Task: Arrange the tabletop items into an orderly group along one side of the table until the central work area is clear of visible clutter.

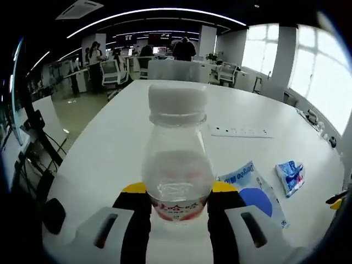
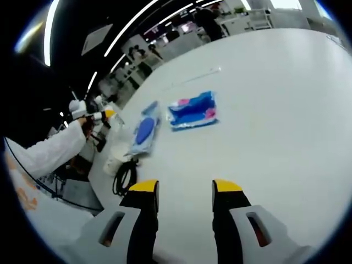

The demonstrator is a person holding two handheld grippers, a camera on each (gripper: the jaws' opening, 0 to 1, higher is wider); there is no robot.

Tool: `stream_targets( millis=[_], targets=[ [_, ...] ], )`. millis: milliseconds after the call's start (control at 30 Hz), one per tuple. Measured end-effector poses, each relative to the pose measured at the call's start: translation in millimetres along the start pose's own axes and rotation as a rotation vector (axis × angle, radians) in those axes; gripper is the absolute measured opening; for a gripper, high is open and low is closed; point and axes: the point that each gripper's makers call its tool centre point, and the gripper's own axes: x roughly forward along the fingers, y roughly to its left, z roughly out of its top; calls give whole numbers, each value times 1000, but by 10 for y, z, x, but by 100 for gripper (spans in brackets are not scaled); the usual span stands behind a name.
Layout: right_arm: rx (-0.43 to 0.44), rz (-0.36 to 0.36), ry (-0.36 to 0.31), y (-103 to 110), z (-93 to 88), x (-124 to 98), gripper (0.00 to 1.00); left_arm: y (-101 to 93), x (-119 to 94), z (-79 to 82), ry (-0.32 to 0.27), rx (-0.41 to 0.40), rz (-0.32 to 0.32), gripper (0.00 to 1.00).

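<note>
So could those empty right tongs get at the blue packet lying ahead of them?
Probably yes: the right tongs are open, and only bare white table lies between them and the blue packet.

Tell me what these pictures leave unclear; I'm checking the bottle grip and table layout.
- Clear plastic bottle with white cap, left gripper view: its base is cut off between the jaws.
- Blue-and-white flat packet, left gripper view: partly behind the bottle.
- Blue-and-pink wrapped pack, right gripper view: print too blurred to read.
</note>
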Motion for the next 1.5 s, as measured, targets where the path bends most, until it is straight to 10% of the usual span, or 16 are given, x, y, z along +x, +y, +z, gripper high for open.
stream_targets(
  millis=[1500],
  targets=[
    [-14, 0, 54, 24, -91, 51, 38, 54, 220, -125, -30, 76, -57, 40]
  ],
)
